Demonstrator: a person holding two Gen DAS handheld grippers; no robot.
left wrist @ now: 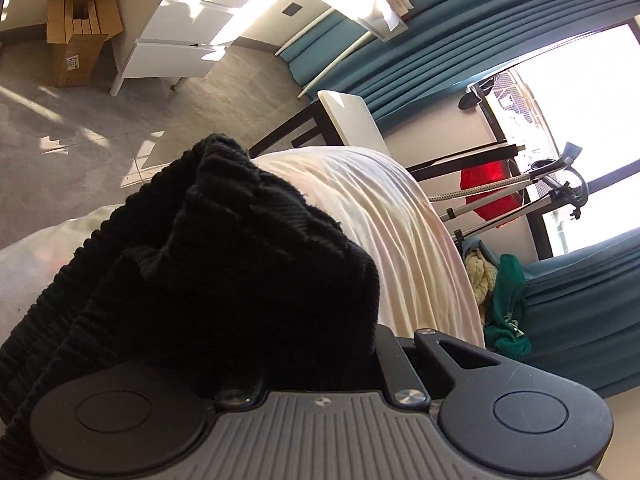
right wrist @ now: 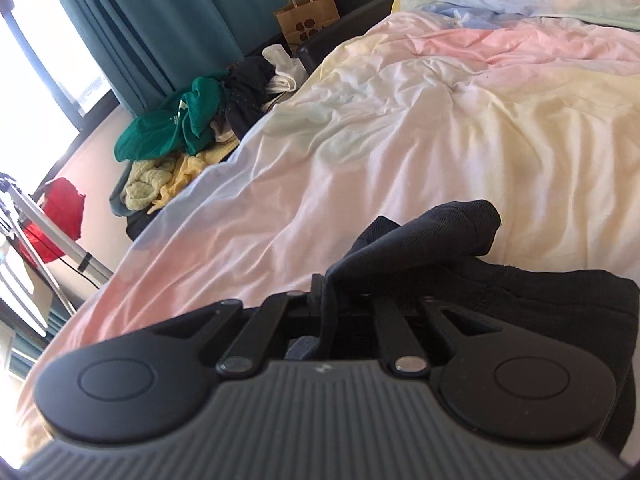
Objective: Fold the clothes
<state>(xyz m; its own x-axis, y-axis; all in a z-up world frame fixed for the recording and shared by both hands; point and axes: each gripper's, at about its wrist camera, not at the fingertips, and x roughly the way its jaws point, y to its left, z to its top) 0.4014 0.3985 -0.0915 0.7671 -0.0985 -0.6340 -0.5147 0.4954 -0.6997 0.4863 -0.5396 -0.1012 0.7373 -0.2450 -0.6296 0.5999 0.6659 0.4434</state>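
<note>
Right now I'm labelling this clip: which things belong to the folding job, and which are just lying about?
In the job:
black ribbed garment
left gripper
right gripper
bed cover

Lying about:
green garment
paper bag
cardboard boxes
red cloth

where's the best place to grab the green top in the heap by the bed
Take the green top by the bunched fold at its upper end, coming down from above on the bed side. It lies on top of the clothes heap, so that raised fold looks free to pinch. Both grippers, left and right, are shut on the black garment, so one would have to let go first.
</note>
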